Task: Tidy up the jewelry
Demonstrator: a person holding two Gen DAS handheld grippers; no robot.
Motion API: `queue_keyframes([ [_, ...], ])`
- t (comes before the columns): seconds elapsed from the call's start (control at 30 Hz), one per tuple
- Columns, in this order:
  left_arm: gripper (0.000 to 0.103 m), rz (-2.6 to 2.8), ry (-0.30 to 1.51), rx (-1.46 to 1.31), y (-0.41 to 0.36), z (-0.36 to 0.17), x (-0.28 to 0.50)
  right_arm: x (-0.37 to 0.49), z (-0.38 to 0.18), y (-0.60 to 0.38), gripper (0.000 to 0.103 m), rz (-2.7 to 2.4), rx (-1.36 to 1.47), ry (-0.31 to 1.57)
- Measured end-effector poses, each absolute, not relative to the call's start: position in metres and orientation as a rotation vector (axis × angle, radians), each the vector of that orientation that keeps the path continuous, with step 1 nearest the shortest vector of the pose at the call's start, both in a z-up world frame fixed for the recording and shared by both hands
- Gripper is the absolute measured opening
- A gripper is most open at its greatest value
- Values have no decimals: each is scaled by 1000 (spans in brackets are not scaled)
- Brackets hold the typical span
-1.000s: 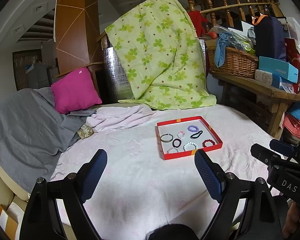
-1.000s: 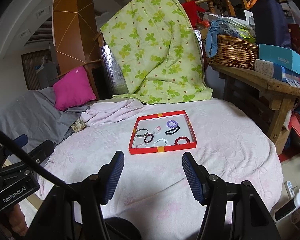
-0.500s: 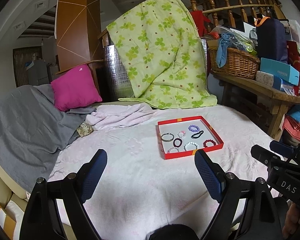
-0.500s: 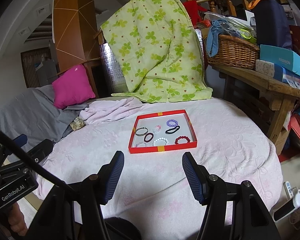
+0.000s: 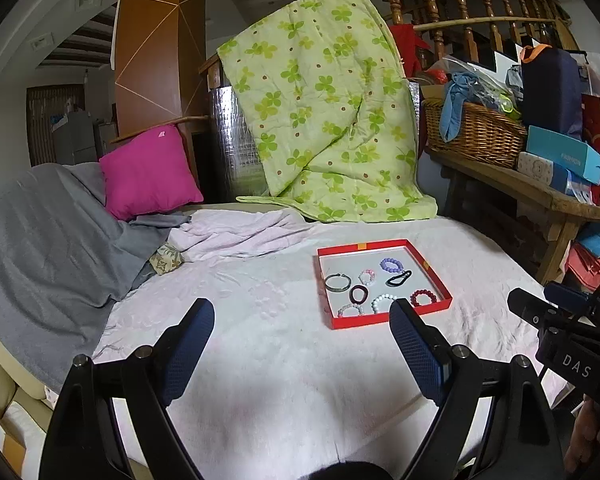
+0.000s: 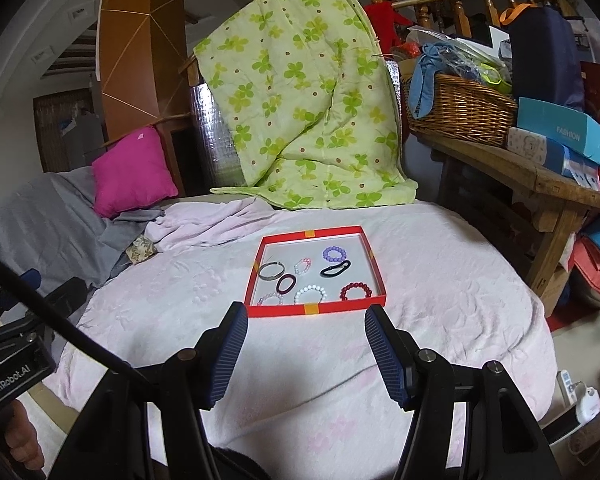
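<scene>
The bed (image 6: pixel 440 264), covered with a pale pink sheet, fills the middle of both wrist views. A green clover-print quilt (image 6: pixel 308 92) hangs behind it and its lower edge rests on the far side of the bed. A grey blanket (image 5: pixel 40 248) covers the left part of the bed, and a magenta pillow (image 5: pixel 148 172) leans upright behind it. To the right stands a wooden bench (image 6: pixel 540 176) that carries a wicker basket (image 6: pixel 460 112) and a blue box (image 6: pixel 564 136).

The red tray (image 6: pixel 316 309) lies flat on the sheet, directly ahead of my right gripper (image 6: pixel 302 354) and ahead and to the right of my left gripper (image 5: pixel 302 354). All the jewelry lies inside the tray, each piece apart from the others:
- far row: a purple bead bracelet (image 6: pixel 335 254) and a small pink bead bracelet (image 6: pixel 302 266);
- middle: a grey bangle (image 6: pixel 271 271), a dark maroon ring-shaped band (image 6: pixel 286 283) and a black loop (image 6: pixel 335 269);
- near row: a pale pink bead bracelet (image 6: pixel 271 300), a white bead bracelet (image 6: pixel 310 294) and a dark red bead bracelet (image 6: pixel 356 291).

My left gripper is wide open with nothing between its fingers. My right gripper is also open and empty, with a narrower gap. Both are above the sheet, short of the tray, and touch nothing.
</scene>
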State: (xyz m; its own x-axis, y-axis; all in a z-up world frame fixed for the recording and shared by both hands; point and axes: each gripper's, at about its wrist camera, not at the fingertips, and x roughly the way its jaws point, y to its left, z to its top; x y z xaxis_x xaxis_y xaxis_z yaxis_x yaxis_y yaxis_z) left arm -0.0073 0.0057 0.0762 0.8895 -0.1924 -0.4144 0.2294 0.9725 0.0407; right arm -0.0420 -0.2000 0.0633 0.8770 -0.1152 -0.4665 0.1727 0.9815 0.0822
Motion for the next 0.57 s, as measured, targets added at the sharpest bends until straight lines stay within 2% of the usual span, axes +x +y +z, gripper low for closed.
queue_keyframes([
  [0.5,90,-242,435,81,1,62,44,15,60,-203,66,-162,88,501],
  [0.57,90,-265,458,79,-1,46,60,27,52,-216,70,-174,95,481],
])
